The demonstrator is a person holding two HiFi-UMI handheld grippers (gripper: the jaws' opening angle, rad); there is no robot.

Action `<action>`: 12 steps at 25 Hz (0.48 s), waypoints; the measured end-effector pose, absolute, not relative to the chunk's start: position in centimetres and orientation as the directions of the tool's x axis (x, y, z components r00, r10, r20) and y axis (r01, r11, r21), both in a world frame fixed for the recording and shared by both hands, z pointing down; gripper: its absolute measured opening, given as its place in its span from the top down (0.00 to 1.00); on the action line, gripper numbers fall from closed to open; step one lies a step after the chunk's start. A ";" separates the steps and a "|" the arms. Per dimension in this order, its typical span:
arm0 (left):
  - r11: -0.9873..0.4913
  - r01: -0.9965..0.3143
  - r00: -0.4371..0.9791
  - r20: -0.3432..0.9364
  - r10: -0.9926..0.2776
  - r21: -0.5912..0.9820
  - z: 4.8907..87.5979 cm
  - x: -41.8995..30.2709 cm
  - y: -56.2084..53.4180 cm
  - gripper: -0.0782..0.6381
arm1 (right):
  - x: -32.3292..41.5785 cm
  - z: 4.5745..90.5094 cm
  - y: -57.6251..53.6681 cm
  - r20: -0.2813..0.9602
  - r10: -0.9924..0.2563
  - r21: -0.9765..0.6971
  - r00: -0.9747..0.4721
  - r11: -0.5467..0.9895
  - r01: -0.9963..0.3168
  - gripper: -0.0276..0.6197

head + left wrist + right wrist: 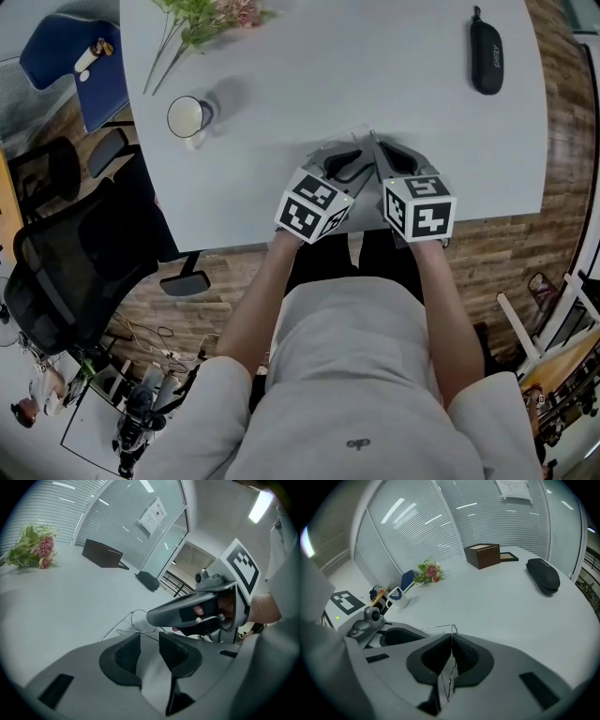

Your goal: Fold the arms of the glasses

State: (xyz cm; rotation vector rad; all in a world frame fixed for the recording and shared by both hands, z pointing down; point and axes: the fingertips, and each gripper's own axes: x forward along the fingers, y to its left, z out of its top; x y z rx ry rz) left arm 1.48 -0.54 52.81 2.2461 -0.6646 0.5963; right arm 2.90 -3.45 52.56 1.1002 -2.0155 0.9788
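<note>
While crowded tip to tip over the near edge of the white table, right gripper clamped shut on thin wire glasses, left gripper with jaws apart, frame just beyond them; well apart behind: mug, flowers, black case, brown box.

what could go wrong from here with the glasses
1. The right gripper pinches only thin wire of the glasses; pushing an arm could twist the frame or let it slip.
2. The left gripper is open just short of the wire arms; closing off-target might bend one rather than fold it.
</note>
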 end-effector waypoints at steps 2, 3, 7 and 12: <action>-0.636 -0.603 0.760 0.588 -0.276 0.481 52.8 1.9 -0.4 0.70 | 3.0 52.6 -3.4 0.797 -0.403 -0.305 -0.450 0.375 -0.876 0.94; -0.645 -0.600 0.760 0.590 -0.273 0.474 52.9 2.1 -0.3 0.71 | 3.0 52.5 -3.4 0.797 -0.403 -0.305 -0.450 0.375 -0.875 0.94; -0.666 -0.589 0.760 0.594 -0.264 0.457 52.9 2.8 -0.1 0.71 | 3.3 52.5 -3.3 0.796 -0.404 -0.305 -0.450 0.374 -0.875 0.94; -0.683 -0.576 0.766 0.588 -0.259 0.449 52.9 3.4 0.1 0.71 | 3.3 52.5 -2.9 0.796 -0.404 -0.309 -0.452 0.372 -0.875 0.94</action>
